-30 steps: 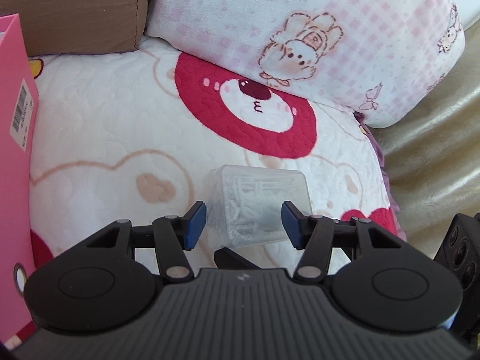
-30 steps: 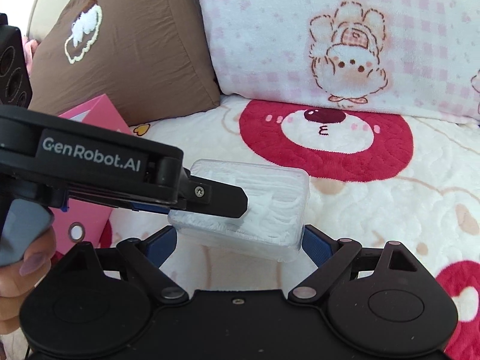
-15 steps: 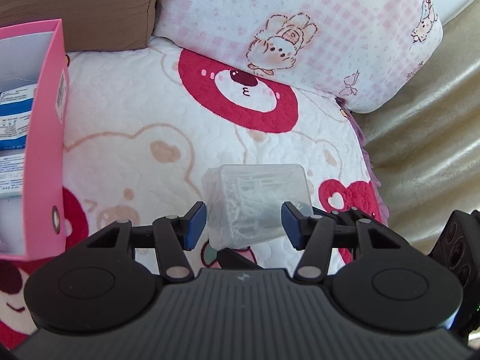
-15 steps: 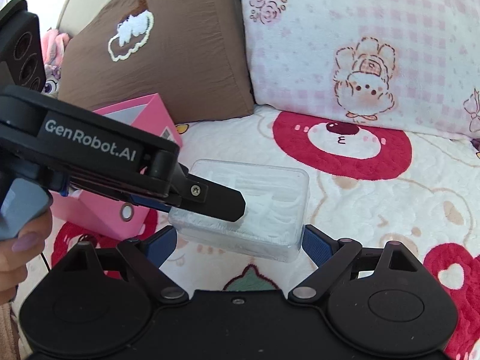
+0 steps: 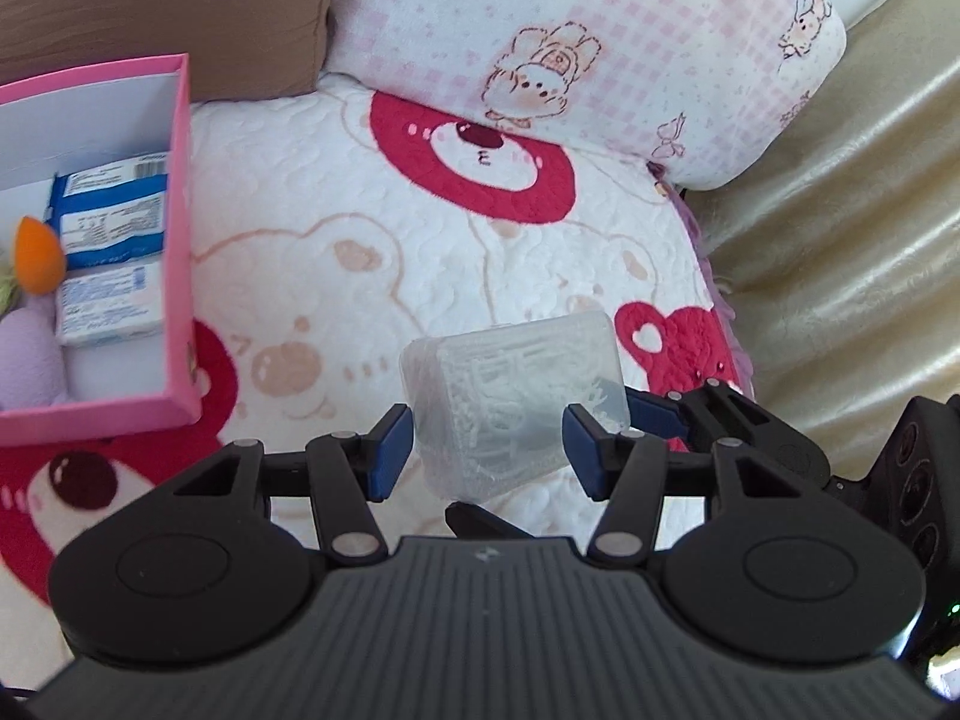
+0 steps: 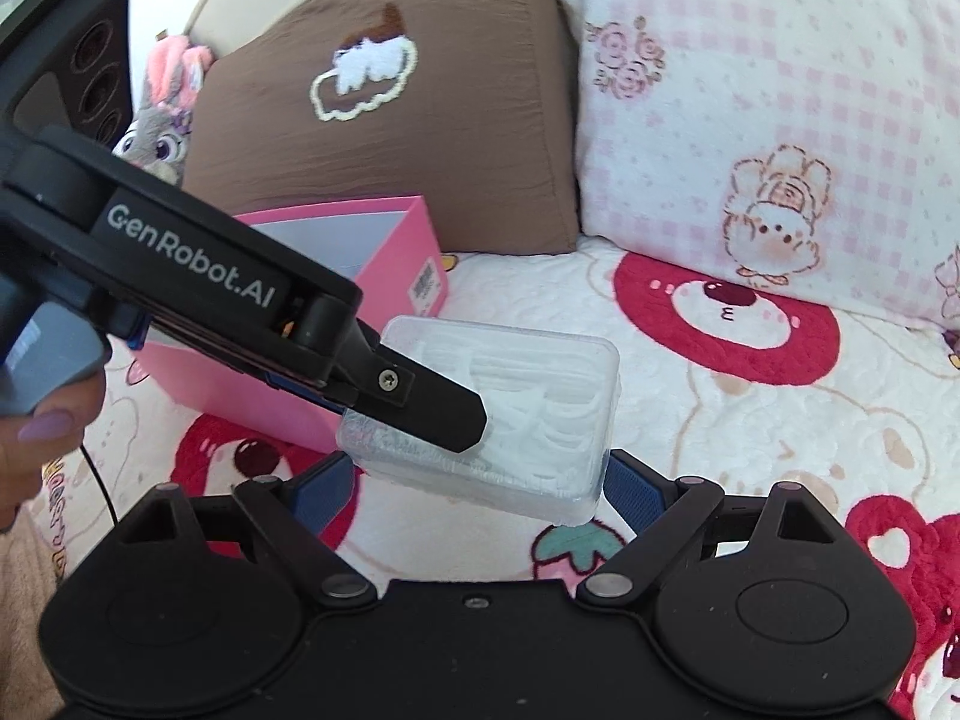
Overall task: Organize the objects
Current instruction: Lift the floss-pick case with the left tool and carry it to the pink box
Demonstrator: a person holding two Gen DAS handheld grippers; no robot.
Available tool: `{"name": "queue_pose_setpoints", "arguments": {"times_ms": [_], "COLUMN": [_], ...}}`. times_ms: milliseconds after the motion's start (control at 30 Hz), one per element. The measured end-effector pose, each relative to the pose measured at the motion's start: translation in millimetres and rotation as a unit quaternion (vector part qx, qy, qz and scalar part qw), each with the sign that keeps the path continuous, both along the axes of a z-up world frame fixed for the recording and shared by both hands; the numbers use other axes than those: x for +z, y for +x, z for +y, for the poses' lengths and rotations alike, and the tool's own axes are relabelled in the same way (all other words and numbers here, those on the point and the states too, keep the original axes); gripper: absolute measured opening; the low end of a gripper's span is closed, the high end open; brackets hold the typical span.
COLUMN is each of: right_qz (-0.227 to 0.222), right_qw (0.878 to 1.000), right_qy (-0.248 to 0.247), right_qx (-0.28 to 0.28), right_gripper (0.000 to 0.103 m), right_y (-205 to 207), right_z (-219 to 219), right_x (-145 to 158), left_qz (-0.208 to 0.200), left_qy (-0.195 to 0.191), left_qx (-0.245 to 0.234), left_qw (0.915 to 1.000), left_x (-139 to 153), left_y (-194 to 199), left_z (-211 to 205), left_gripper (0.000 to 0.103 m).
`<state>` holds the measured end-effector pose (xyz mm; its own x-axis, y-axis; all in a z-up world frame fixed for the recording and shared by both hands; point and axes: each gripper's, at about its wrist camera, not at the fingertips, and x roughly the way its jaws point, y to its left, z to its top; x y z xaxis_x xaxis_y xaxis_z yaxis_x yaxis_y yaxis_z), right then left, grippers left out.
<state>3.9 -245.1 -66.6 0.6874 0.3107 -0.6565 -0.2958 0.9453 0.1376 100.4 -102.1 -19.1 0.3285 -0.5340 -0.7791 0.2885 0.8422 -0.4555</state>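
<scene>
- Left wrist view, the ground: a quilted bear-print cover point(image 5: 312, 180) lies over the whole seat. A pink checked pillow point(image 5: 600, 30) and a brown pillow point(image 6: 420, 138) stand at the back.
- Pink box point(image 5: 180, 228): open-topped and set on the cover at the left, well apart from the load. It already holds blue-and-white packets point(image 5: 114, 210), an orange thing point(image 5: 39, 255) and something soft and lilac point(image 5: 24, 360). I judge this to be the goal, with free floor showing along its near wall.
- Clear box point(image 5: 516, 396): a lidded, see-through case of small white pieces. It hangs in the air above the cover, tilted, with nothing under it.
- Left gripper point(image 5: 489, 456): clamped across the short width of the case, blue pads pressed on both sides. In the right wrist view one of its fingers lies over the lid.
- Right gripper point(image 6: 477, 489): jaws wide, pads on the two short ends of the case, so this looks like a two-handed carry.
- Doing the step well, as I judge it:
  - Move both hands as one, since any drift apart will twist or drop the case.
  - Level the case before it crosses the pink wall.
  - Clear the rim, then lower into the bare patch beside the packets.
  - Free the end grip first, because wide jaws may foul the box walls.
  - Slick plastic calls for firm pressure without squeezing the lid open.
</scene>
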Motion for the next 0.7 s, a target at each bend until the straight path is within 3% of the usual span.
{"name": "queue_pose_setpoints", "arguments": {"times_ms": [167, 433, 700], "right_qz": [-0.006, -0.023, -0.045], "right_qw": [1.0, 0.999, 0.997], "right_qy": [-0.006, -0.019, -0.054], "right_qx": [0.019, 0.029, 0.039], "right_gripper": [0.092, 0.092, 0.092], "right_y": [-12.2, -23.1, -30.8], "right_z": [19.8, 46.1, 70.4], "right_x": [14.2, 45.5, 58.3], "left_qz": [-0.005, -0.031, -0.046], "left_qy": [0.012, -0.02, -0.045], "left_qx": [0.0, 0.016, 0.018], "left_qw": [0.9999, 0.9992, 0.9978], "left_x": [17.3, 41.0, 48.0], "left_y": [-15.6, -30.1, -37.5], "left_z": [18.7, 53.2, 77.7], "left_gripper": [0.054, 0.054, 0.054]}}
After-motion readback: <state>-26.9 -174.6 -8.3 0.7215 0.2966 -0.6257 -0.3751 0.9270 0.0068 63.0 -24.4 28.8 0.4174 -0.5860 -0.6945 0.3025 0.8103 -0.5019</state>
